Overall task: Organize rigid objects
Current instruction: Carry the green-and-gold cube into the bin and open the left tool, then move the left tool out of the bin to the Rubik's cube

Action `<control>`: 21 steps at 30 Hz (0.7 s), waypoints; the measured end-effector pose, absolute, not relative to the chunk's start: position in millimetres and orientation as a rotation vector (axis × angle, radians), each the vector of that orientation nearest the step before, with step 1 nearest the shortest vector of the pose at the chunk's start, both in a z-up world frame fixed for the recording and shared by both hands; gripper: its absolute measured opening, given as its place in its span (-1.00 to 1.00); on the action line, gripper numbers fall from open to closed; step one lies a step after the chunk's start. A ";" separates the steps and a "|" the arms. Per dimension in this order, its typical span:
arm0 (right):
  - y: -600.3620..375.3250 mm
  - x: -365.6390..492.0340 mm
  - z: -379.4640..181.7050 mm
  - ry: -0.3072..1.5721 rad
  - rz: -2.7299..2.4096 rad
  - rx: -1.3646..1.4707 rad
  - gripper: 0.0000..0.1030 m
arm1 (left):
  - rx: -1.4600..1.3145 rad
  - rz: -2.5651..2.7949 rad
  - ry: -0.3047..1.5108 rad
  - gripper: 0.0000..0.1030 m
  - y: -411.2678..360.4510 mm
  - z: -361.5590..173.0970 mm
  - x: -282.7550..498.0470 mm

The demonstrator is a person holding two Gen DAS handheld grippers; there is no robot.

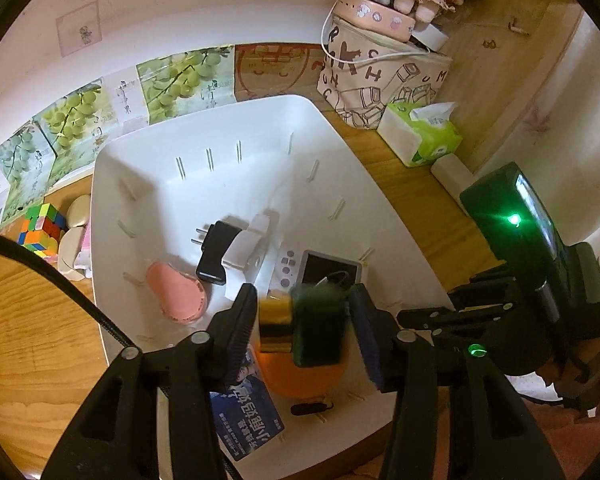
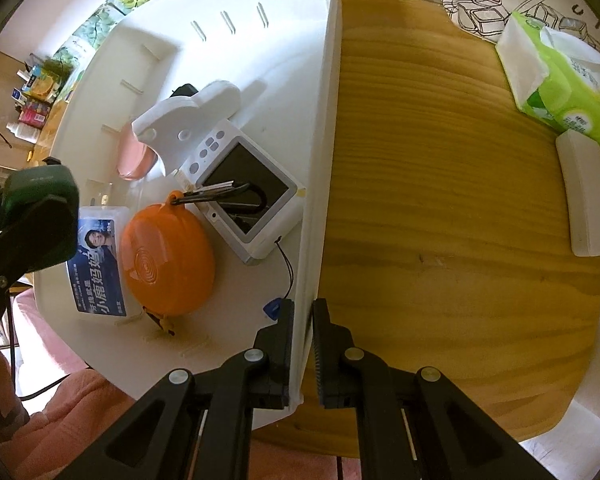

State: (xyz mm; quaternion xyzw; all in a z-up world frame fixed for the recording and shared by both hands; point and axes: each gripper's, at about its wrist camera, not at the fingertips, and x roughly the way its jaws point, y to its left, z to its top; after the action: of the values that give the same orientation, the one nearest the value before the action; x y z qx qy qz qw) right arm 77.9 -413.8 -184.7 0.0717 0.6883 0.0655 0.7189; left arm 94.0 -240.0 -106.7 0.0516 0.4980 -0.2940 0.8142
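White bin (image 1: pixel 112 184) on wooden worktop (image 1: pixel 28 320); both grippers at it.
Left wrist view: left gripper (image 1: pixel 300 320), jaws partly apart, a green-and-yellow sponge block (image 1: pixel 304 324) between them above the bin. Right wrist view: right gripper (image 2: pixel 302 354), jaws clamped on the bin's wall.

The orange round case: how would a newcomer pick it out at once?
Find the white bin on the wooden table. Near its front wall, the orange round case lies between a blue card and a small screen device. Nothing else there is orange or disc-shaped.
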 end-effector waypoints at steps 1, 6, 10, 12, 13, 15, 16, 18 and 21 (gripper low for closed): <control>-412.8 78.7 -185.0 1.525 0.144 0.157 -0.82 | 0.105 -0.627 1.060 0.25 -239.0 -105.3 94.9; -411.6 82.8 -184.1 1.530 0.122 0.165 -0.83 | 0.075 -0.608 1.049 0.50 -226.4 -95.4 105.3; -402.6 89.6 -185.9 1.528 0.095 0.180 -0.83 | 0.042 -0.590 1.055 0.51 -210.2 -93.7 116.9; -403.3 89.6 -185.0 1.528 0.081 0.193 -0.83 | 0.037 -0.572 1.061 0.51 -201.8 -94.6 122.4; -402.8 90.9 -185.3 1.528 0.070 0.202 -0.83 | 0.040 -0.562 1.065 0.52 -196.6 -95.5 125.5; -402.9 94.5 -186.5 1.526 0.048 0.219 -0.83 | 0.046 -0.546 1.072 0.52 -187.9 -97.1 130.9; -402.5 95.5 -186.7 1.525 0.039 0.226 -0.83 | 0.047 -0.539 1.075 0.52 -182.5 -97.5 133.6; -401.2 98.5 -186.8 1.523 0.015 0.244 -0.83 | 0.041 -0.522 1.081 0.52 -168.5 -98.6 140.7; -402.8 103.9 -188.6 1.520 -0.033 0.273 -0.83 | 0.027 -0.483 1.088 0.60 -147.8 -100.4 151.6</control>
State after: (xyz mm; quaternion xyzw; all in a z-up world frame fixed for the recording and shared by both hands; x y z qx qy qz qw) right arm 103.9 -402.8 -188.6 0.1234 0.6868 -0.0148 0.7162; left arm 151.6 -147.8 -100.4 0.0127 0.5123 -0.2276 0.8280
